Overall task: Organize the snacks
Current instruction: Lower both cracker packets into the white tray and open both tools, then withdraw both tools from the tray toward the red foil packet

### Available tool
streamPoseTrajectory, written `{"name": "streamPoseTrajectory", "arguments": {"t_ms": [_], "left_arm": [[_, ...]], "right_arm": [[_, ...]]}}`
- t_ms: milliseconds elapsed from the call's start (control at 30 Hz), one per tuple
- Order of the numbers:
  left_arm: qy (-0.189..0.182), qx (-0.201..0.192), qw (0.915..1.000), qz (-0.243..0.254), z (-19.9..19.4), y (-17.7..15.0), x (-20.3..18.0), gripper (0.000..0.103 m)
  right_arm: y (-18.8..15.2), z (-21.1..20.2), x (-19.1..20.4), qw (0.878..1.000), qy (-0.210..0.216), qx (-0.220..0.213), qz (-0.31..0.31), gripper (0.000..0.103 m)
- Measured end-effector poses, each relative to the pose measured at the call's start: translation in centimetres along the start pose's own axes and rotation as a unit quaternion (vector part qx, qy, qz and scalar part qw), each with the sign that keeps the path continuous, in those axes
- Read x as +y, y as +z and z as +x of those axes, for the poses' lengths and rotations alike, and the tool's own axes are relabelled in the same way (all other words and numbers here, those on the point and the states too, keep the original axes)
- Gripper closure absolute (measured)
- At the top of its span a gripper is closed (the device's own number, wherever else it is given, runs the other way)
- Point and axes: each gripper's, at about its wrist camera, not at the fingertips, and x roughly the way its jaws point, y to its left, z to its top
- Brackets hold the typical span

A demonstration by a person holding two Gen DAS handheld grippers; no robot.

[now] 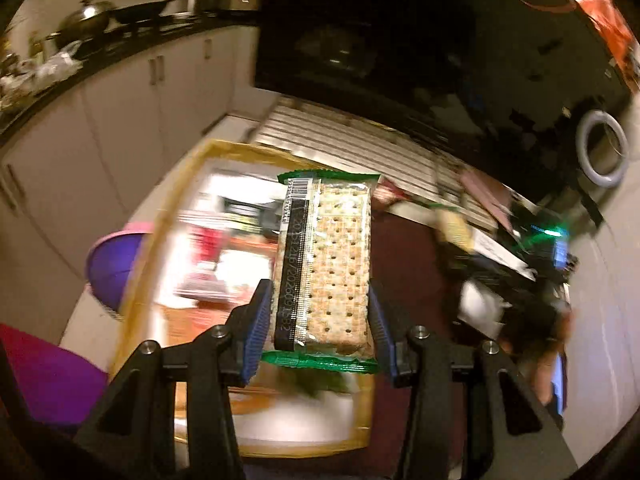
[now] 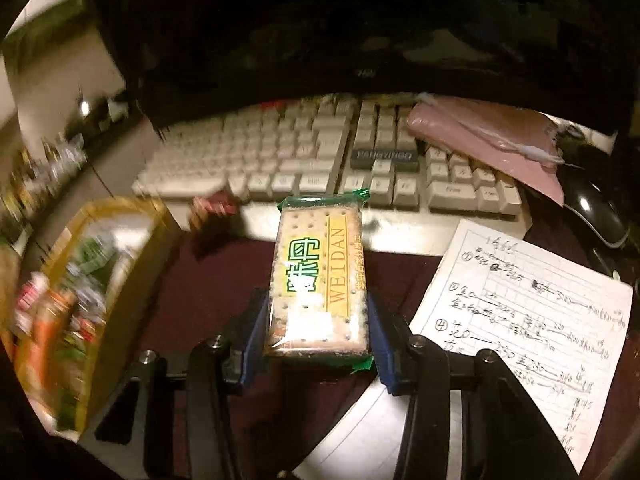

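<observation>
The left gripper (image 1: 318,316) is clamped on a cracker pack (image 1: 324,268) by its long sides, held seam side up above the yellow tray (image 1: 136,272) that fills the lower left of the left wrist view. The right gripper (image 2: 318,320) holds a second cracker pack (image 2: 318,276), label up, over the dark desk (image 2: 212,280), in front of the keyboard (image 2: 304,152); its blue fingers (image 2: 256,336) sit against the wrapper on both sides, though the far finger may be only lightly in contact.

The main risk is crushing. The pads press on the thin edges of brittle crackers, so a tighter squeeze could snap them. A looser grip risks the opposite: the slick wrapper could slide out, more likely on the right pack, and land on the handwritten sheet (image 2: 520,320) or against the keys.

The tray is blurred and already looks crowded with snacks (image 2: 68,300), so a careless release could leave a pack propped on others or tipped over the rim. Both hands heading for the same tray might also collide.
</observation>
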Motion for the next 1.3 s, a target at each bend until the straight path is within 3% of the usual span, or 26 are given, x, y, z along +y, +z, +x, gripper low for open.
{"name": "streamPoseTrajectory", "arguments": {"t_ms": [167,267,433,667,800,933,1000,1067,1167,1300], "left_arm": [[0.025,0.014,0.9994,-0.021,1.9,0.4,2.8,0.055],[0.031,0.019,0.9989,-0.030,3.0,1.0,3.9,0.055],[0.035,0.019,0.9984,-0.040,3.5,2.2,4.5,0.055],[0.052,0.037,0.9972,-0.038,6.1,4.2,5.8,0.055],[0.061,0.040,0.9967,-0.034,6.9,4.5,6.2,0.055],[0.067,0.038,0.9966,-0.030,7.2,4.8,5.9,0.054],[0.068,0.033,0.9969,-0.024,7.0,4.6,5.5,0.047],[0.064,0.020,0.9976,-0.018,6.4,4.5,5.0,0.031],[0.070,-0.003,0.9975,-0.006,5.3,4.2,4.0,0.023],[0.074,-0.014,0.9971,0.004,4.5,3.9,2.8,0.022]], "right_arm": [[0.7,-3.4,2.1,0.995,0.098,-0.030,0.017,0.057],[1.1,-3.4,6.2,0.987,0.158,-0.014,-0.019,0.057],[1.6,-1.2,12.7,0.972,0.223,0.021,-0.071,0.057],[2.7,4.2,16.8,0.969,0.213,0.076,-0.101,0.057],[2.4,5.8,16.4,0.975,0.182,0.086,-0.092,0.057],[2.5,5.9,14.5,0.973,0.204,0.095,-0.052,0.054],[2.7,4.9,13.9,0.972,0.215,0.083,-0.045,0.054],[2.9,3.9,13.3,0.971,0.224,0.068,-0.040,0.050],[3.1,2.3,12.1,0.972,0.229,0.050,-0.030,0.049],[3.8,1.5,10.5,0.974,0.224,0.036,-0.022,0.049]]}}
